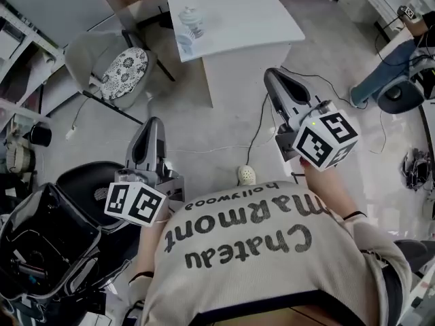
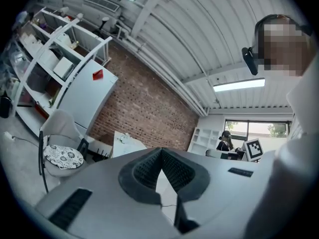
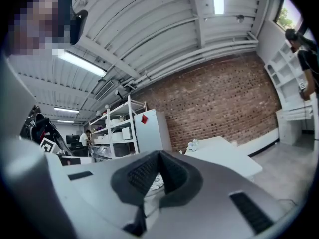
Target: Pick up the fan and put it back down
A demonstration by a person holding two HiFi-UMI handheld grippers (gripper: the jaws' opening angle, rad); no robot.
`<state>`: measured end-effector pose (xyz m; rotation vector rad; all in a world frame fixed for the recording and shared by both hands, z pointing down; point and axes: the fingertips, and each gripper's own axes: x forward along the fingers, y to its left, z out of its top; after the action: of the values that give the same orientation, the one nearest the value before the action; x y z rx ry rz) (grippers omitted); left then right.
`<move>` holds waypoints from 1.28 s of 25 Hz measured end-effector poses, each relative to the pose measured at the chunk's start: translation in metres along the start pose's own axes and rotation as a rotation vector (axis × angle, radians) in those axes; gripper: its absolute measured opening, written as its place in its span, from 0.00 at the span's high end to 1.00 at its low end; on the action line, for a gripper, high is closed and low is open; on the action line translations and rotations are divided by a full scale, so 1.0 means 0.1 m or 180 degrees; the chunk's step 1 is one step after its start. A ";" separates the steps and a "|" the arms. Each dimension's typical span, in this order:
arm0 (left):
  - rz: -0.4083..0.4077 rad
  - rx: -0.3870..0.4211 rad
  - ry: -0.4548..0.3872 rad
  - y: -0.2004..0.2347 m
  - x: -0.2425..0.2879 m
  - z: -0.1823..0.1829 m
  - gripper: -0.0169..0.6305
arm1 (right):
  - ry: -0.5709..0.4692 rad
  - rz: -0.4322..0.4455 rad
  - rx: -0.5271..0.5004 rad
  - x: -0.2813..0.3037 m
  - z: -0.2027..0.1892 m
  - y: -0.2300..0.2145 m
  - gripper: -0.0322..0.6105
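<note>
The 2 claws, left (image 1: 152, 125) and right (image 1: 272, 75), are pinched shut, empty. The small white ribbed fan (image 1: 189, 24) on the far white worktop (image 1: 262, 19) looks light and fragile; grip its base.

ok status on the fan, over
left gripper shut, empty. right gripper shut, empty. likely fan untouched on white table ahead. cable on floor between.

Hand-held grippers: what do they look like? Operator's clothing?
The left hand-held gripper and right hand-held gripper are grey tapered shells with black ribbed pads, each carrying a white cube of black square markers. Pale top with dark lettering.
</note>
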<state>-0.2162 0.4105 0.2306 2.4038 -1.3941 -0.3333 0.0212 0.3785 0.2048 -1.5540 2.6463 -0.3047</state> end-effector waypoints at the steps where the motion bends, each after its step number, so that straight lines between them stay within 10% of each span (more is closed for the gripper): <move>1: 0.0060 -0.0007 -0.0032 0.01 0.08 0.01 0.97 | 0.0005 0.0053 -0.0030 0.08 0.03 -0.07 0.95; 12: 0.0313 0.0101 -0.0296 -0.02 0.90 -0.01 0.97 | 0.0053 0.0410 0.0037 0.73 0.19 -0.82 0.95; 32: 0.0650 -0.0210 0.0495 0.64 1.51 -1.14 0.97 | 0.1109 0.0487 0.0722 1.30 -1.37 -1.38 0.95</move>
<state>-0.1514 0.2693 0.3556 2.1609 -1.5151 -0.1350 0.0557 0.2192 0.3730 -1.3230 2.8313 -0.9050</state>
